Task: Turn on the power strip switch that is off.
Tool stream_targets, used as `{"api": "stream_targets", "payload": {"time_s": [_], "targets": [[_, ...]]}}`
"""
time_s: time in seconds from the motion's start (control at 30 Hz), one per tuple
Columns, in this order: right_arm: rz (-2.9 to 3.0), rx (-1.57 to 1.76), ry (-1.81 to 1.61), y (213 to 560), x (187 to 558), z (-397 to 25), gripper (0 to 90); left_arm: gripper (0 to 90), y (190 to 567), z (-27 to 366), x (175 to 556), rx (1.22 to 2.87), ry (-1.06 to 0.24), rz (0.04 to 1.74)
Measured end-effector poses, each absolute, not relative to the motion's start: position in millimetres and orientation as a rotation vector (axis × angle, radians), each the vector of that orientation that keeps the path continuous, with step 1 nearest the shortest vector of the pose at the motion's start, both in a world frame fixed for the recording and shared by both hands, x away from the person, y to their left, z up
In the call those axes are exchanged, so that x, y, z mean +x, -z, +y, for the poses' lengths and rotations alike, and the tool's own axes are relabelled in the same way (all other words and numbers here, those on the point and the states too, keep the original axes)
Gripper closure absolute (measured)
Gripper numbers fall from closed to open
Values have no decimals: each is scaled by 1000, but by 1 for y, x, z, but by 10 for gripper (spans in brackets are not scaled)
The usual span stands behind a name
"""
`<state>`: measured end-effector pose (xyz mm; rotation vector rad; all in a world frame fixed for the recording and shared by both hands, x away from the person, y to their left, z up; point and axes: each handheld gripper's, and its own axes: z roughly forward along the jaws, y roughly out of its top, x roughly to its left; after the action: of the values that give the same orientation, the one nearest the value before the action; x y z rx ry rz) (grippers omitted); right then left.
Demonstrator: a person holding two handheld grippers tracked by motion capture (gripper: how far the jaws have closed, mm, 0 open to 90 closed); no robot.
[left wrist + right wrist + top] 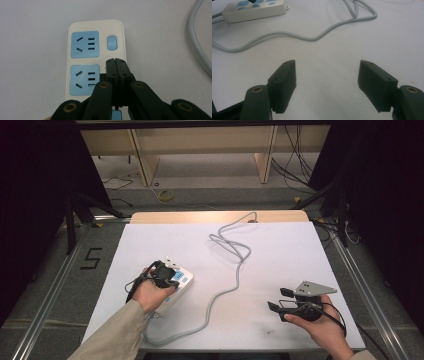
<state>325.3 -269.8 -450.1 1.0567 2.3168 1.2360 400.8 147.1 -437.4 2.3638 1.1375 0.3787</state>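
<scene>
The grey cable (227, 285) is snaking down the middle of the desk (280, 265), lying between the power strip (175, 287) and open space right.

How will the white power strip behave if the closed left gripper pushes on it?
The power strip lies flat on the table, so it will probably slide, not tip. Its grey cable looks stiff and may drag or turn it. The left gripper might slip on the smooth casing.

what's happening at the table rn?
A person works a white power strip on the white table with two hand-held tools. The left tool is shut, its tip over the strip beside the lower blue socket, below the blue switch; contact can't be confirmed. The right tool is open and holds nothing, off to the side. The strip's grey cable snakes across the table.
</scene>
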Motion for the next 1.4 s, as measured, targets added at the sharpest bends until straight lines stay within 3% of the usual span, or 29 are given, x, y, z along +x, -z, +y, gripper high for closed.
{"api": "stream_targets", "payload": {"time_s": [1.4], "targets": [[2328, 1041, -1234, 450, 325, -268, 313, 900, 442, 142, 401, 2410, -368, 1154]]}}
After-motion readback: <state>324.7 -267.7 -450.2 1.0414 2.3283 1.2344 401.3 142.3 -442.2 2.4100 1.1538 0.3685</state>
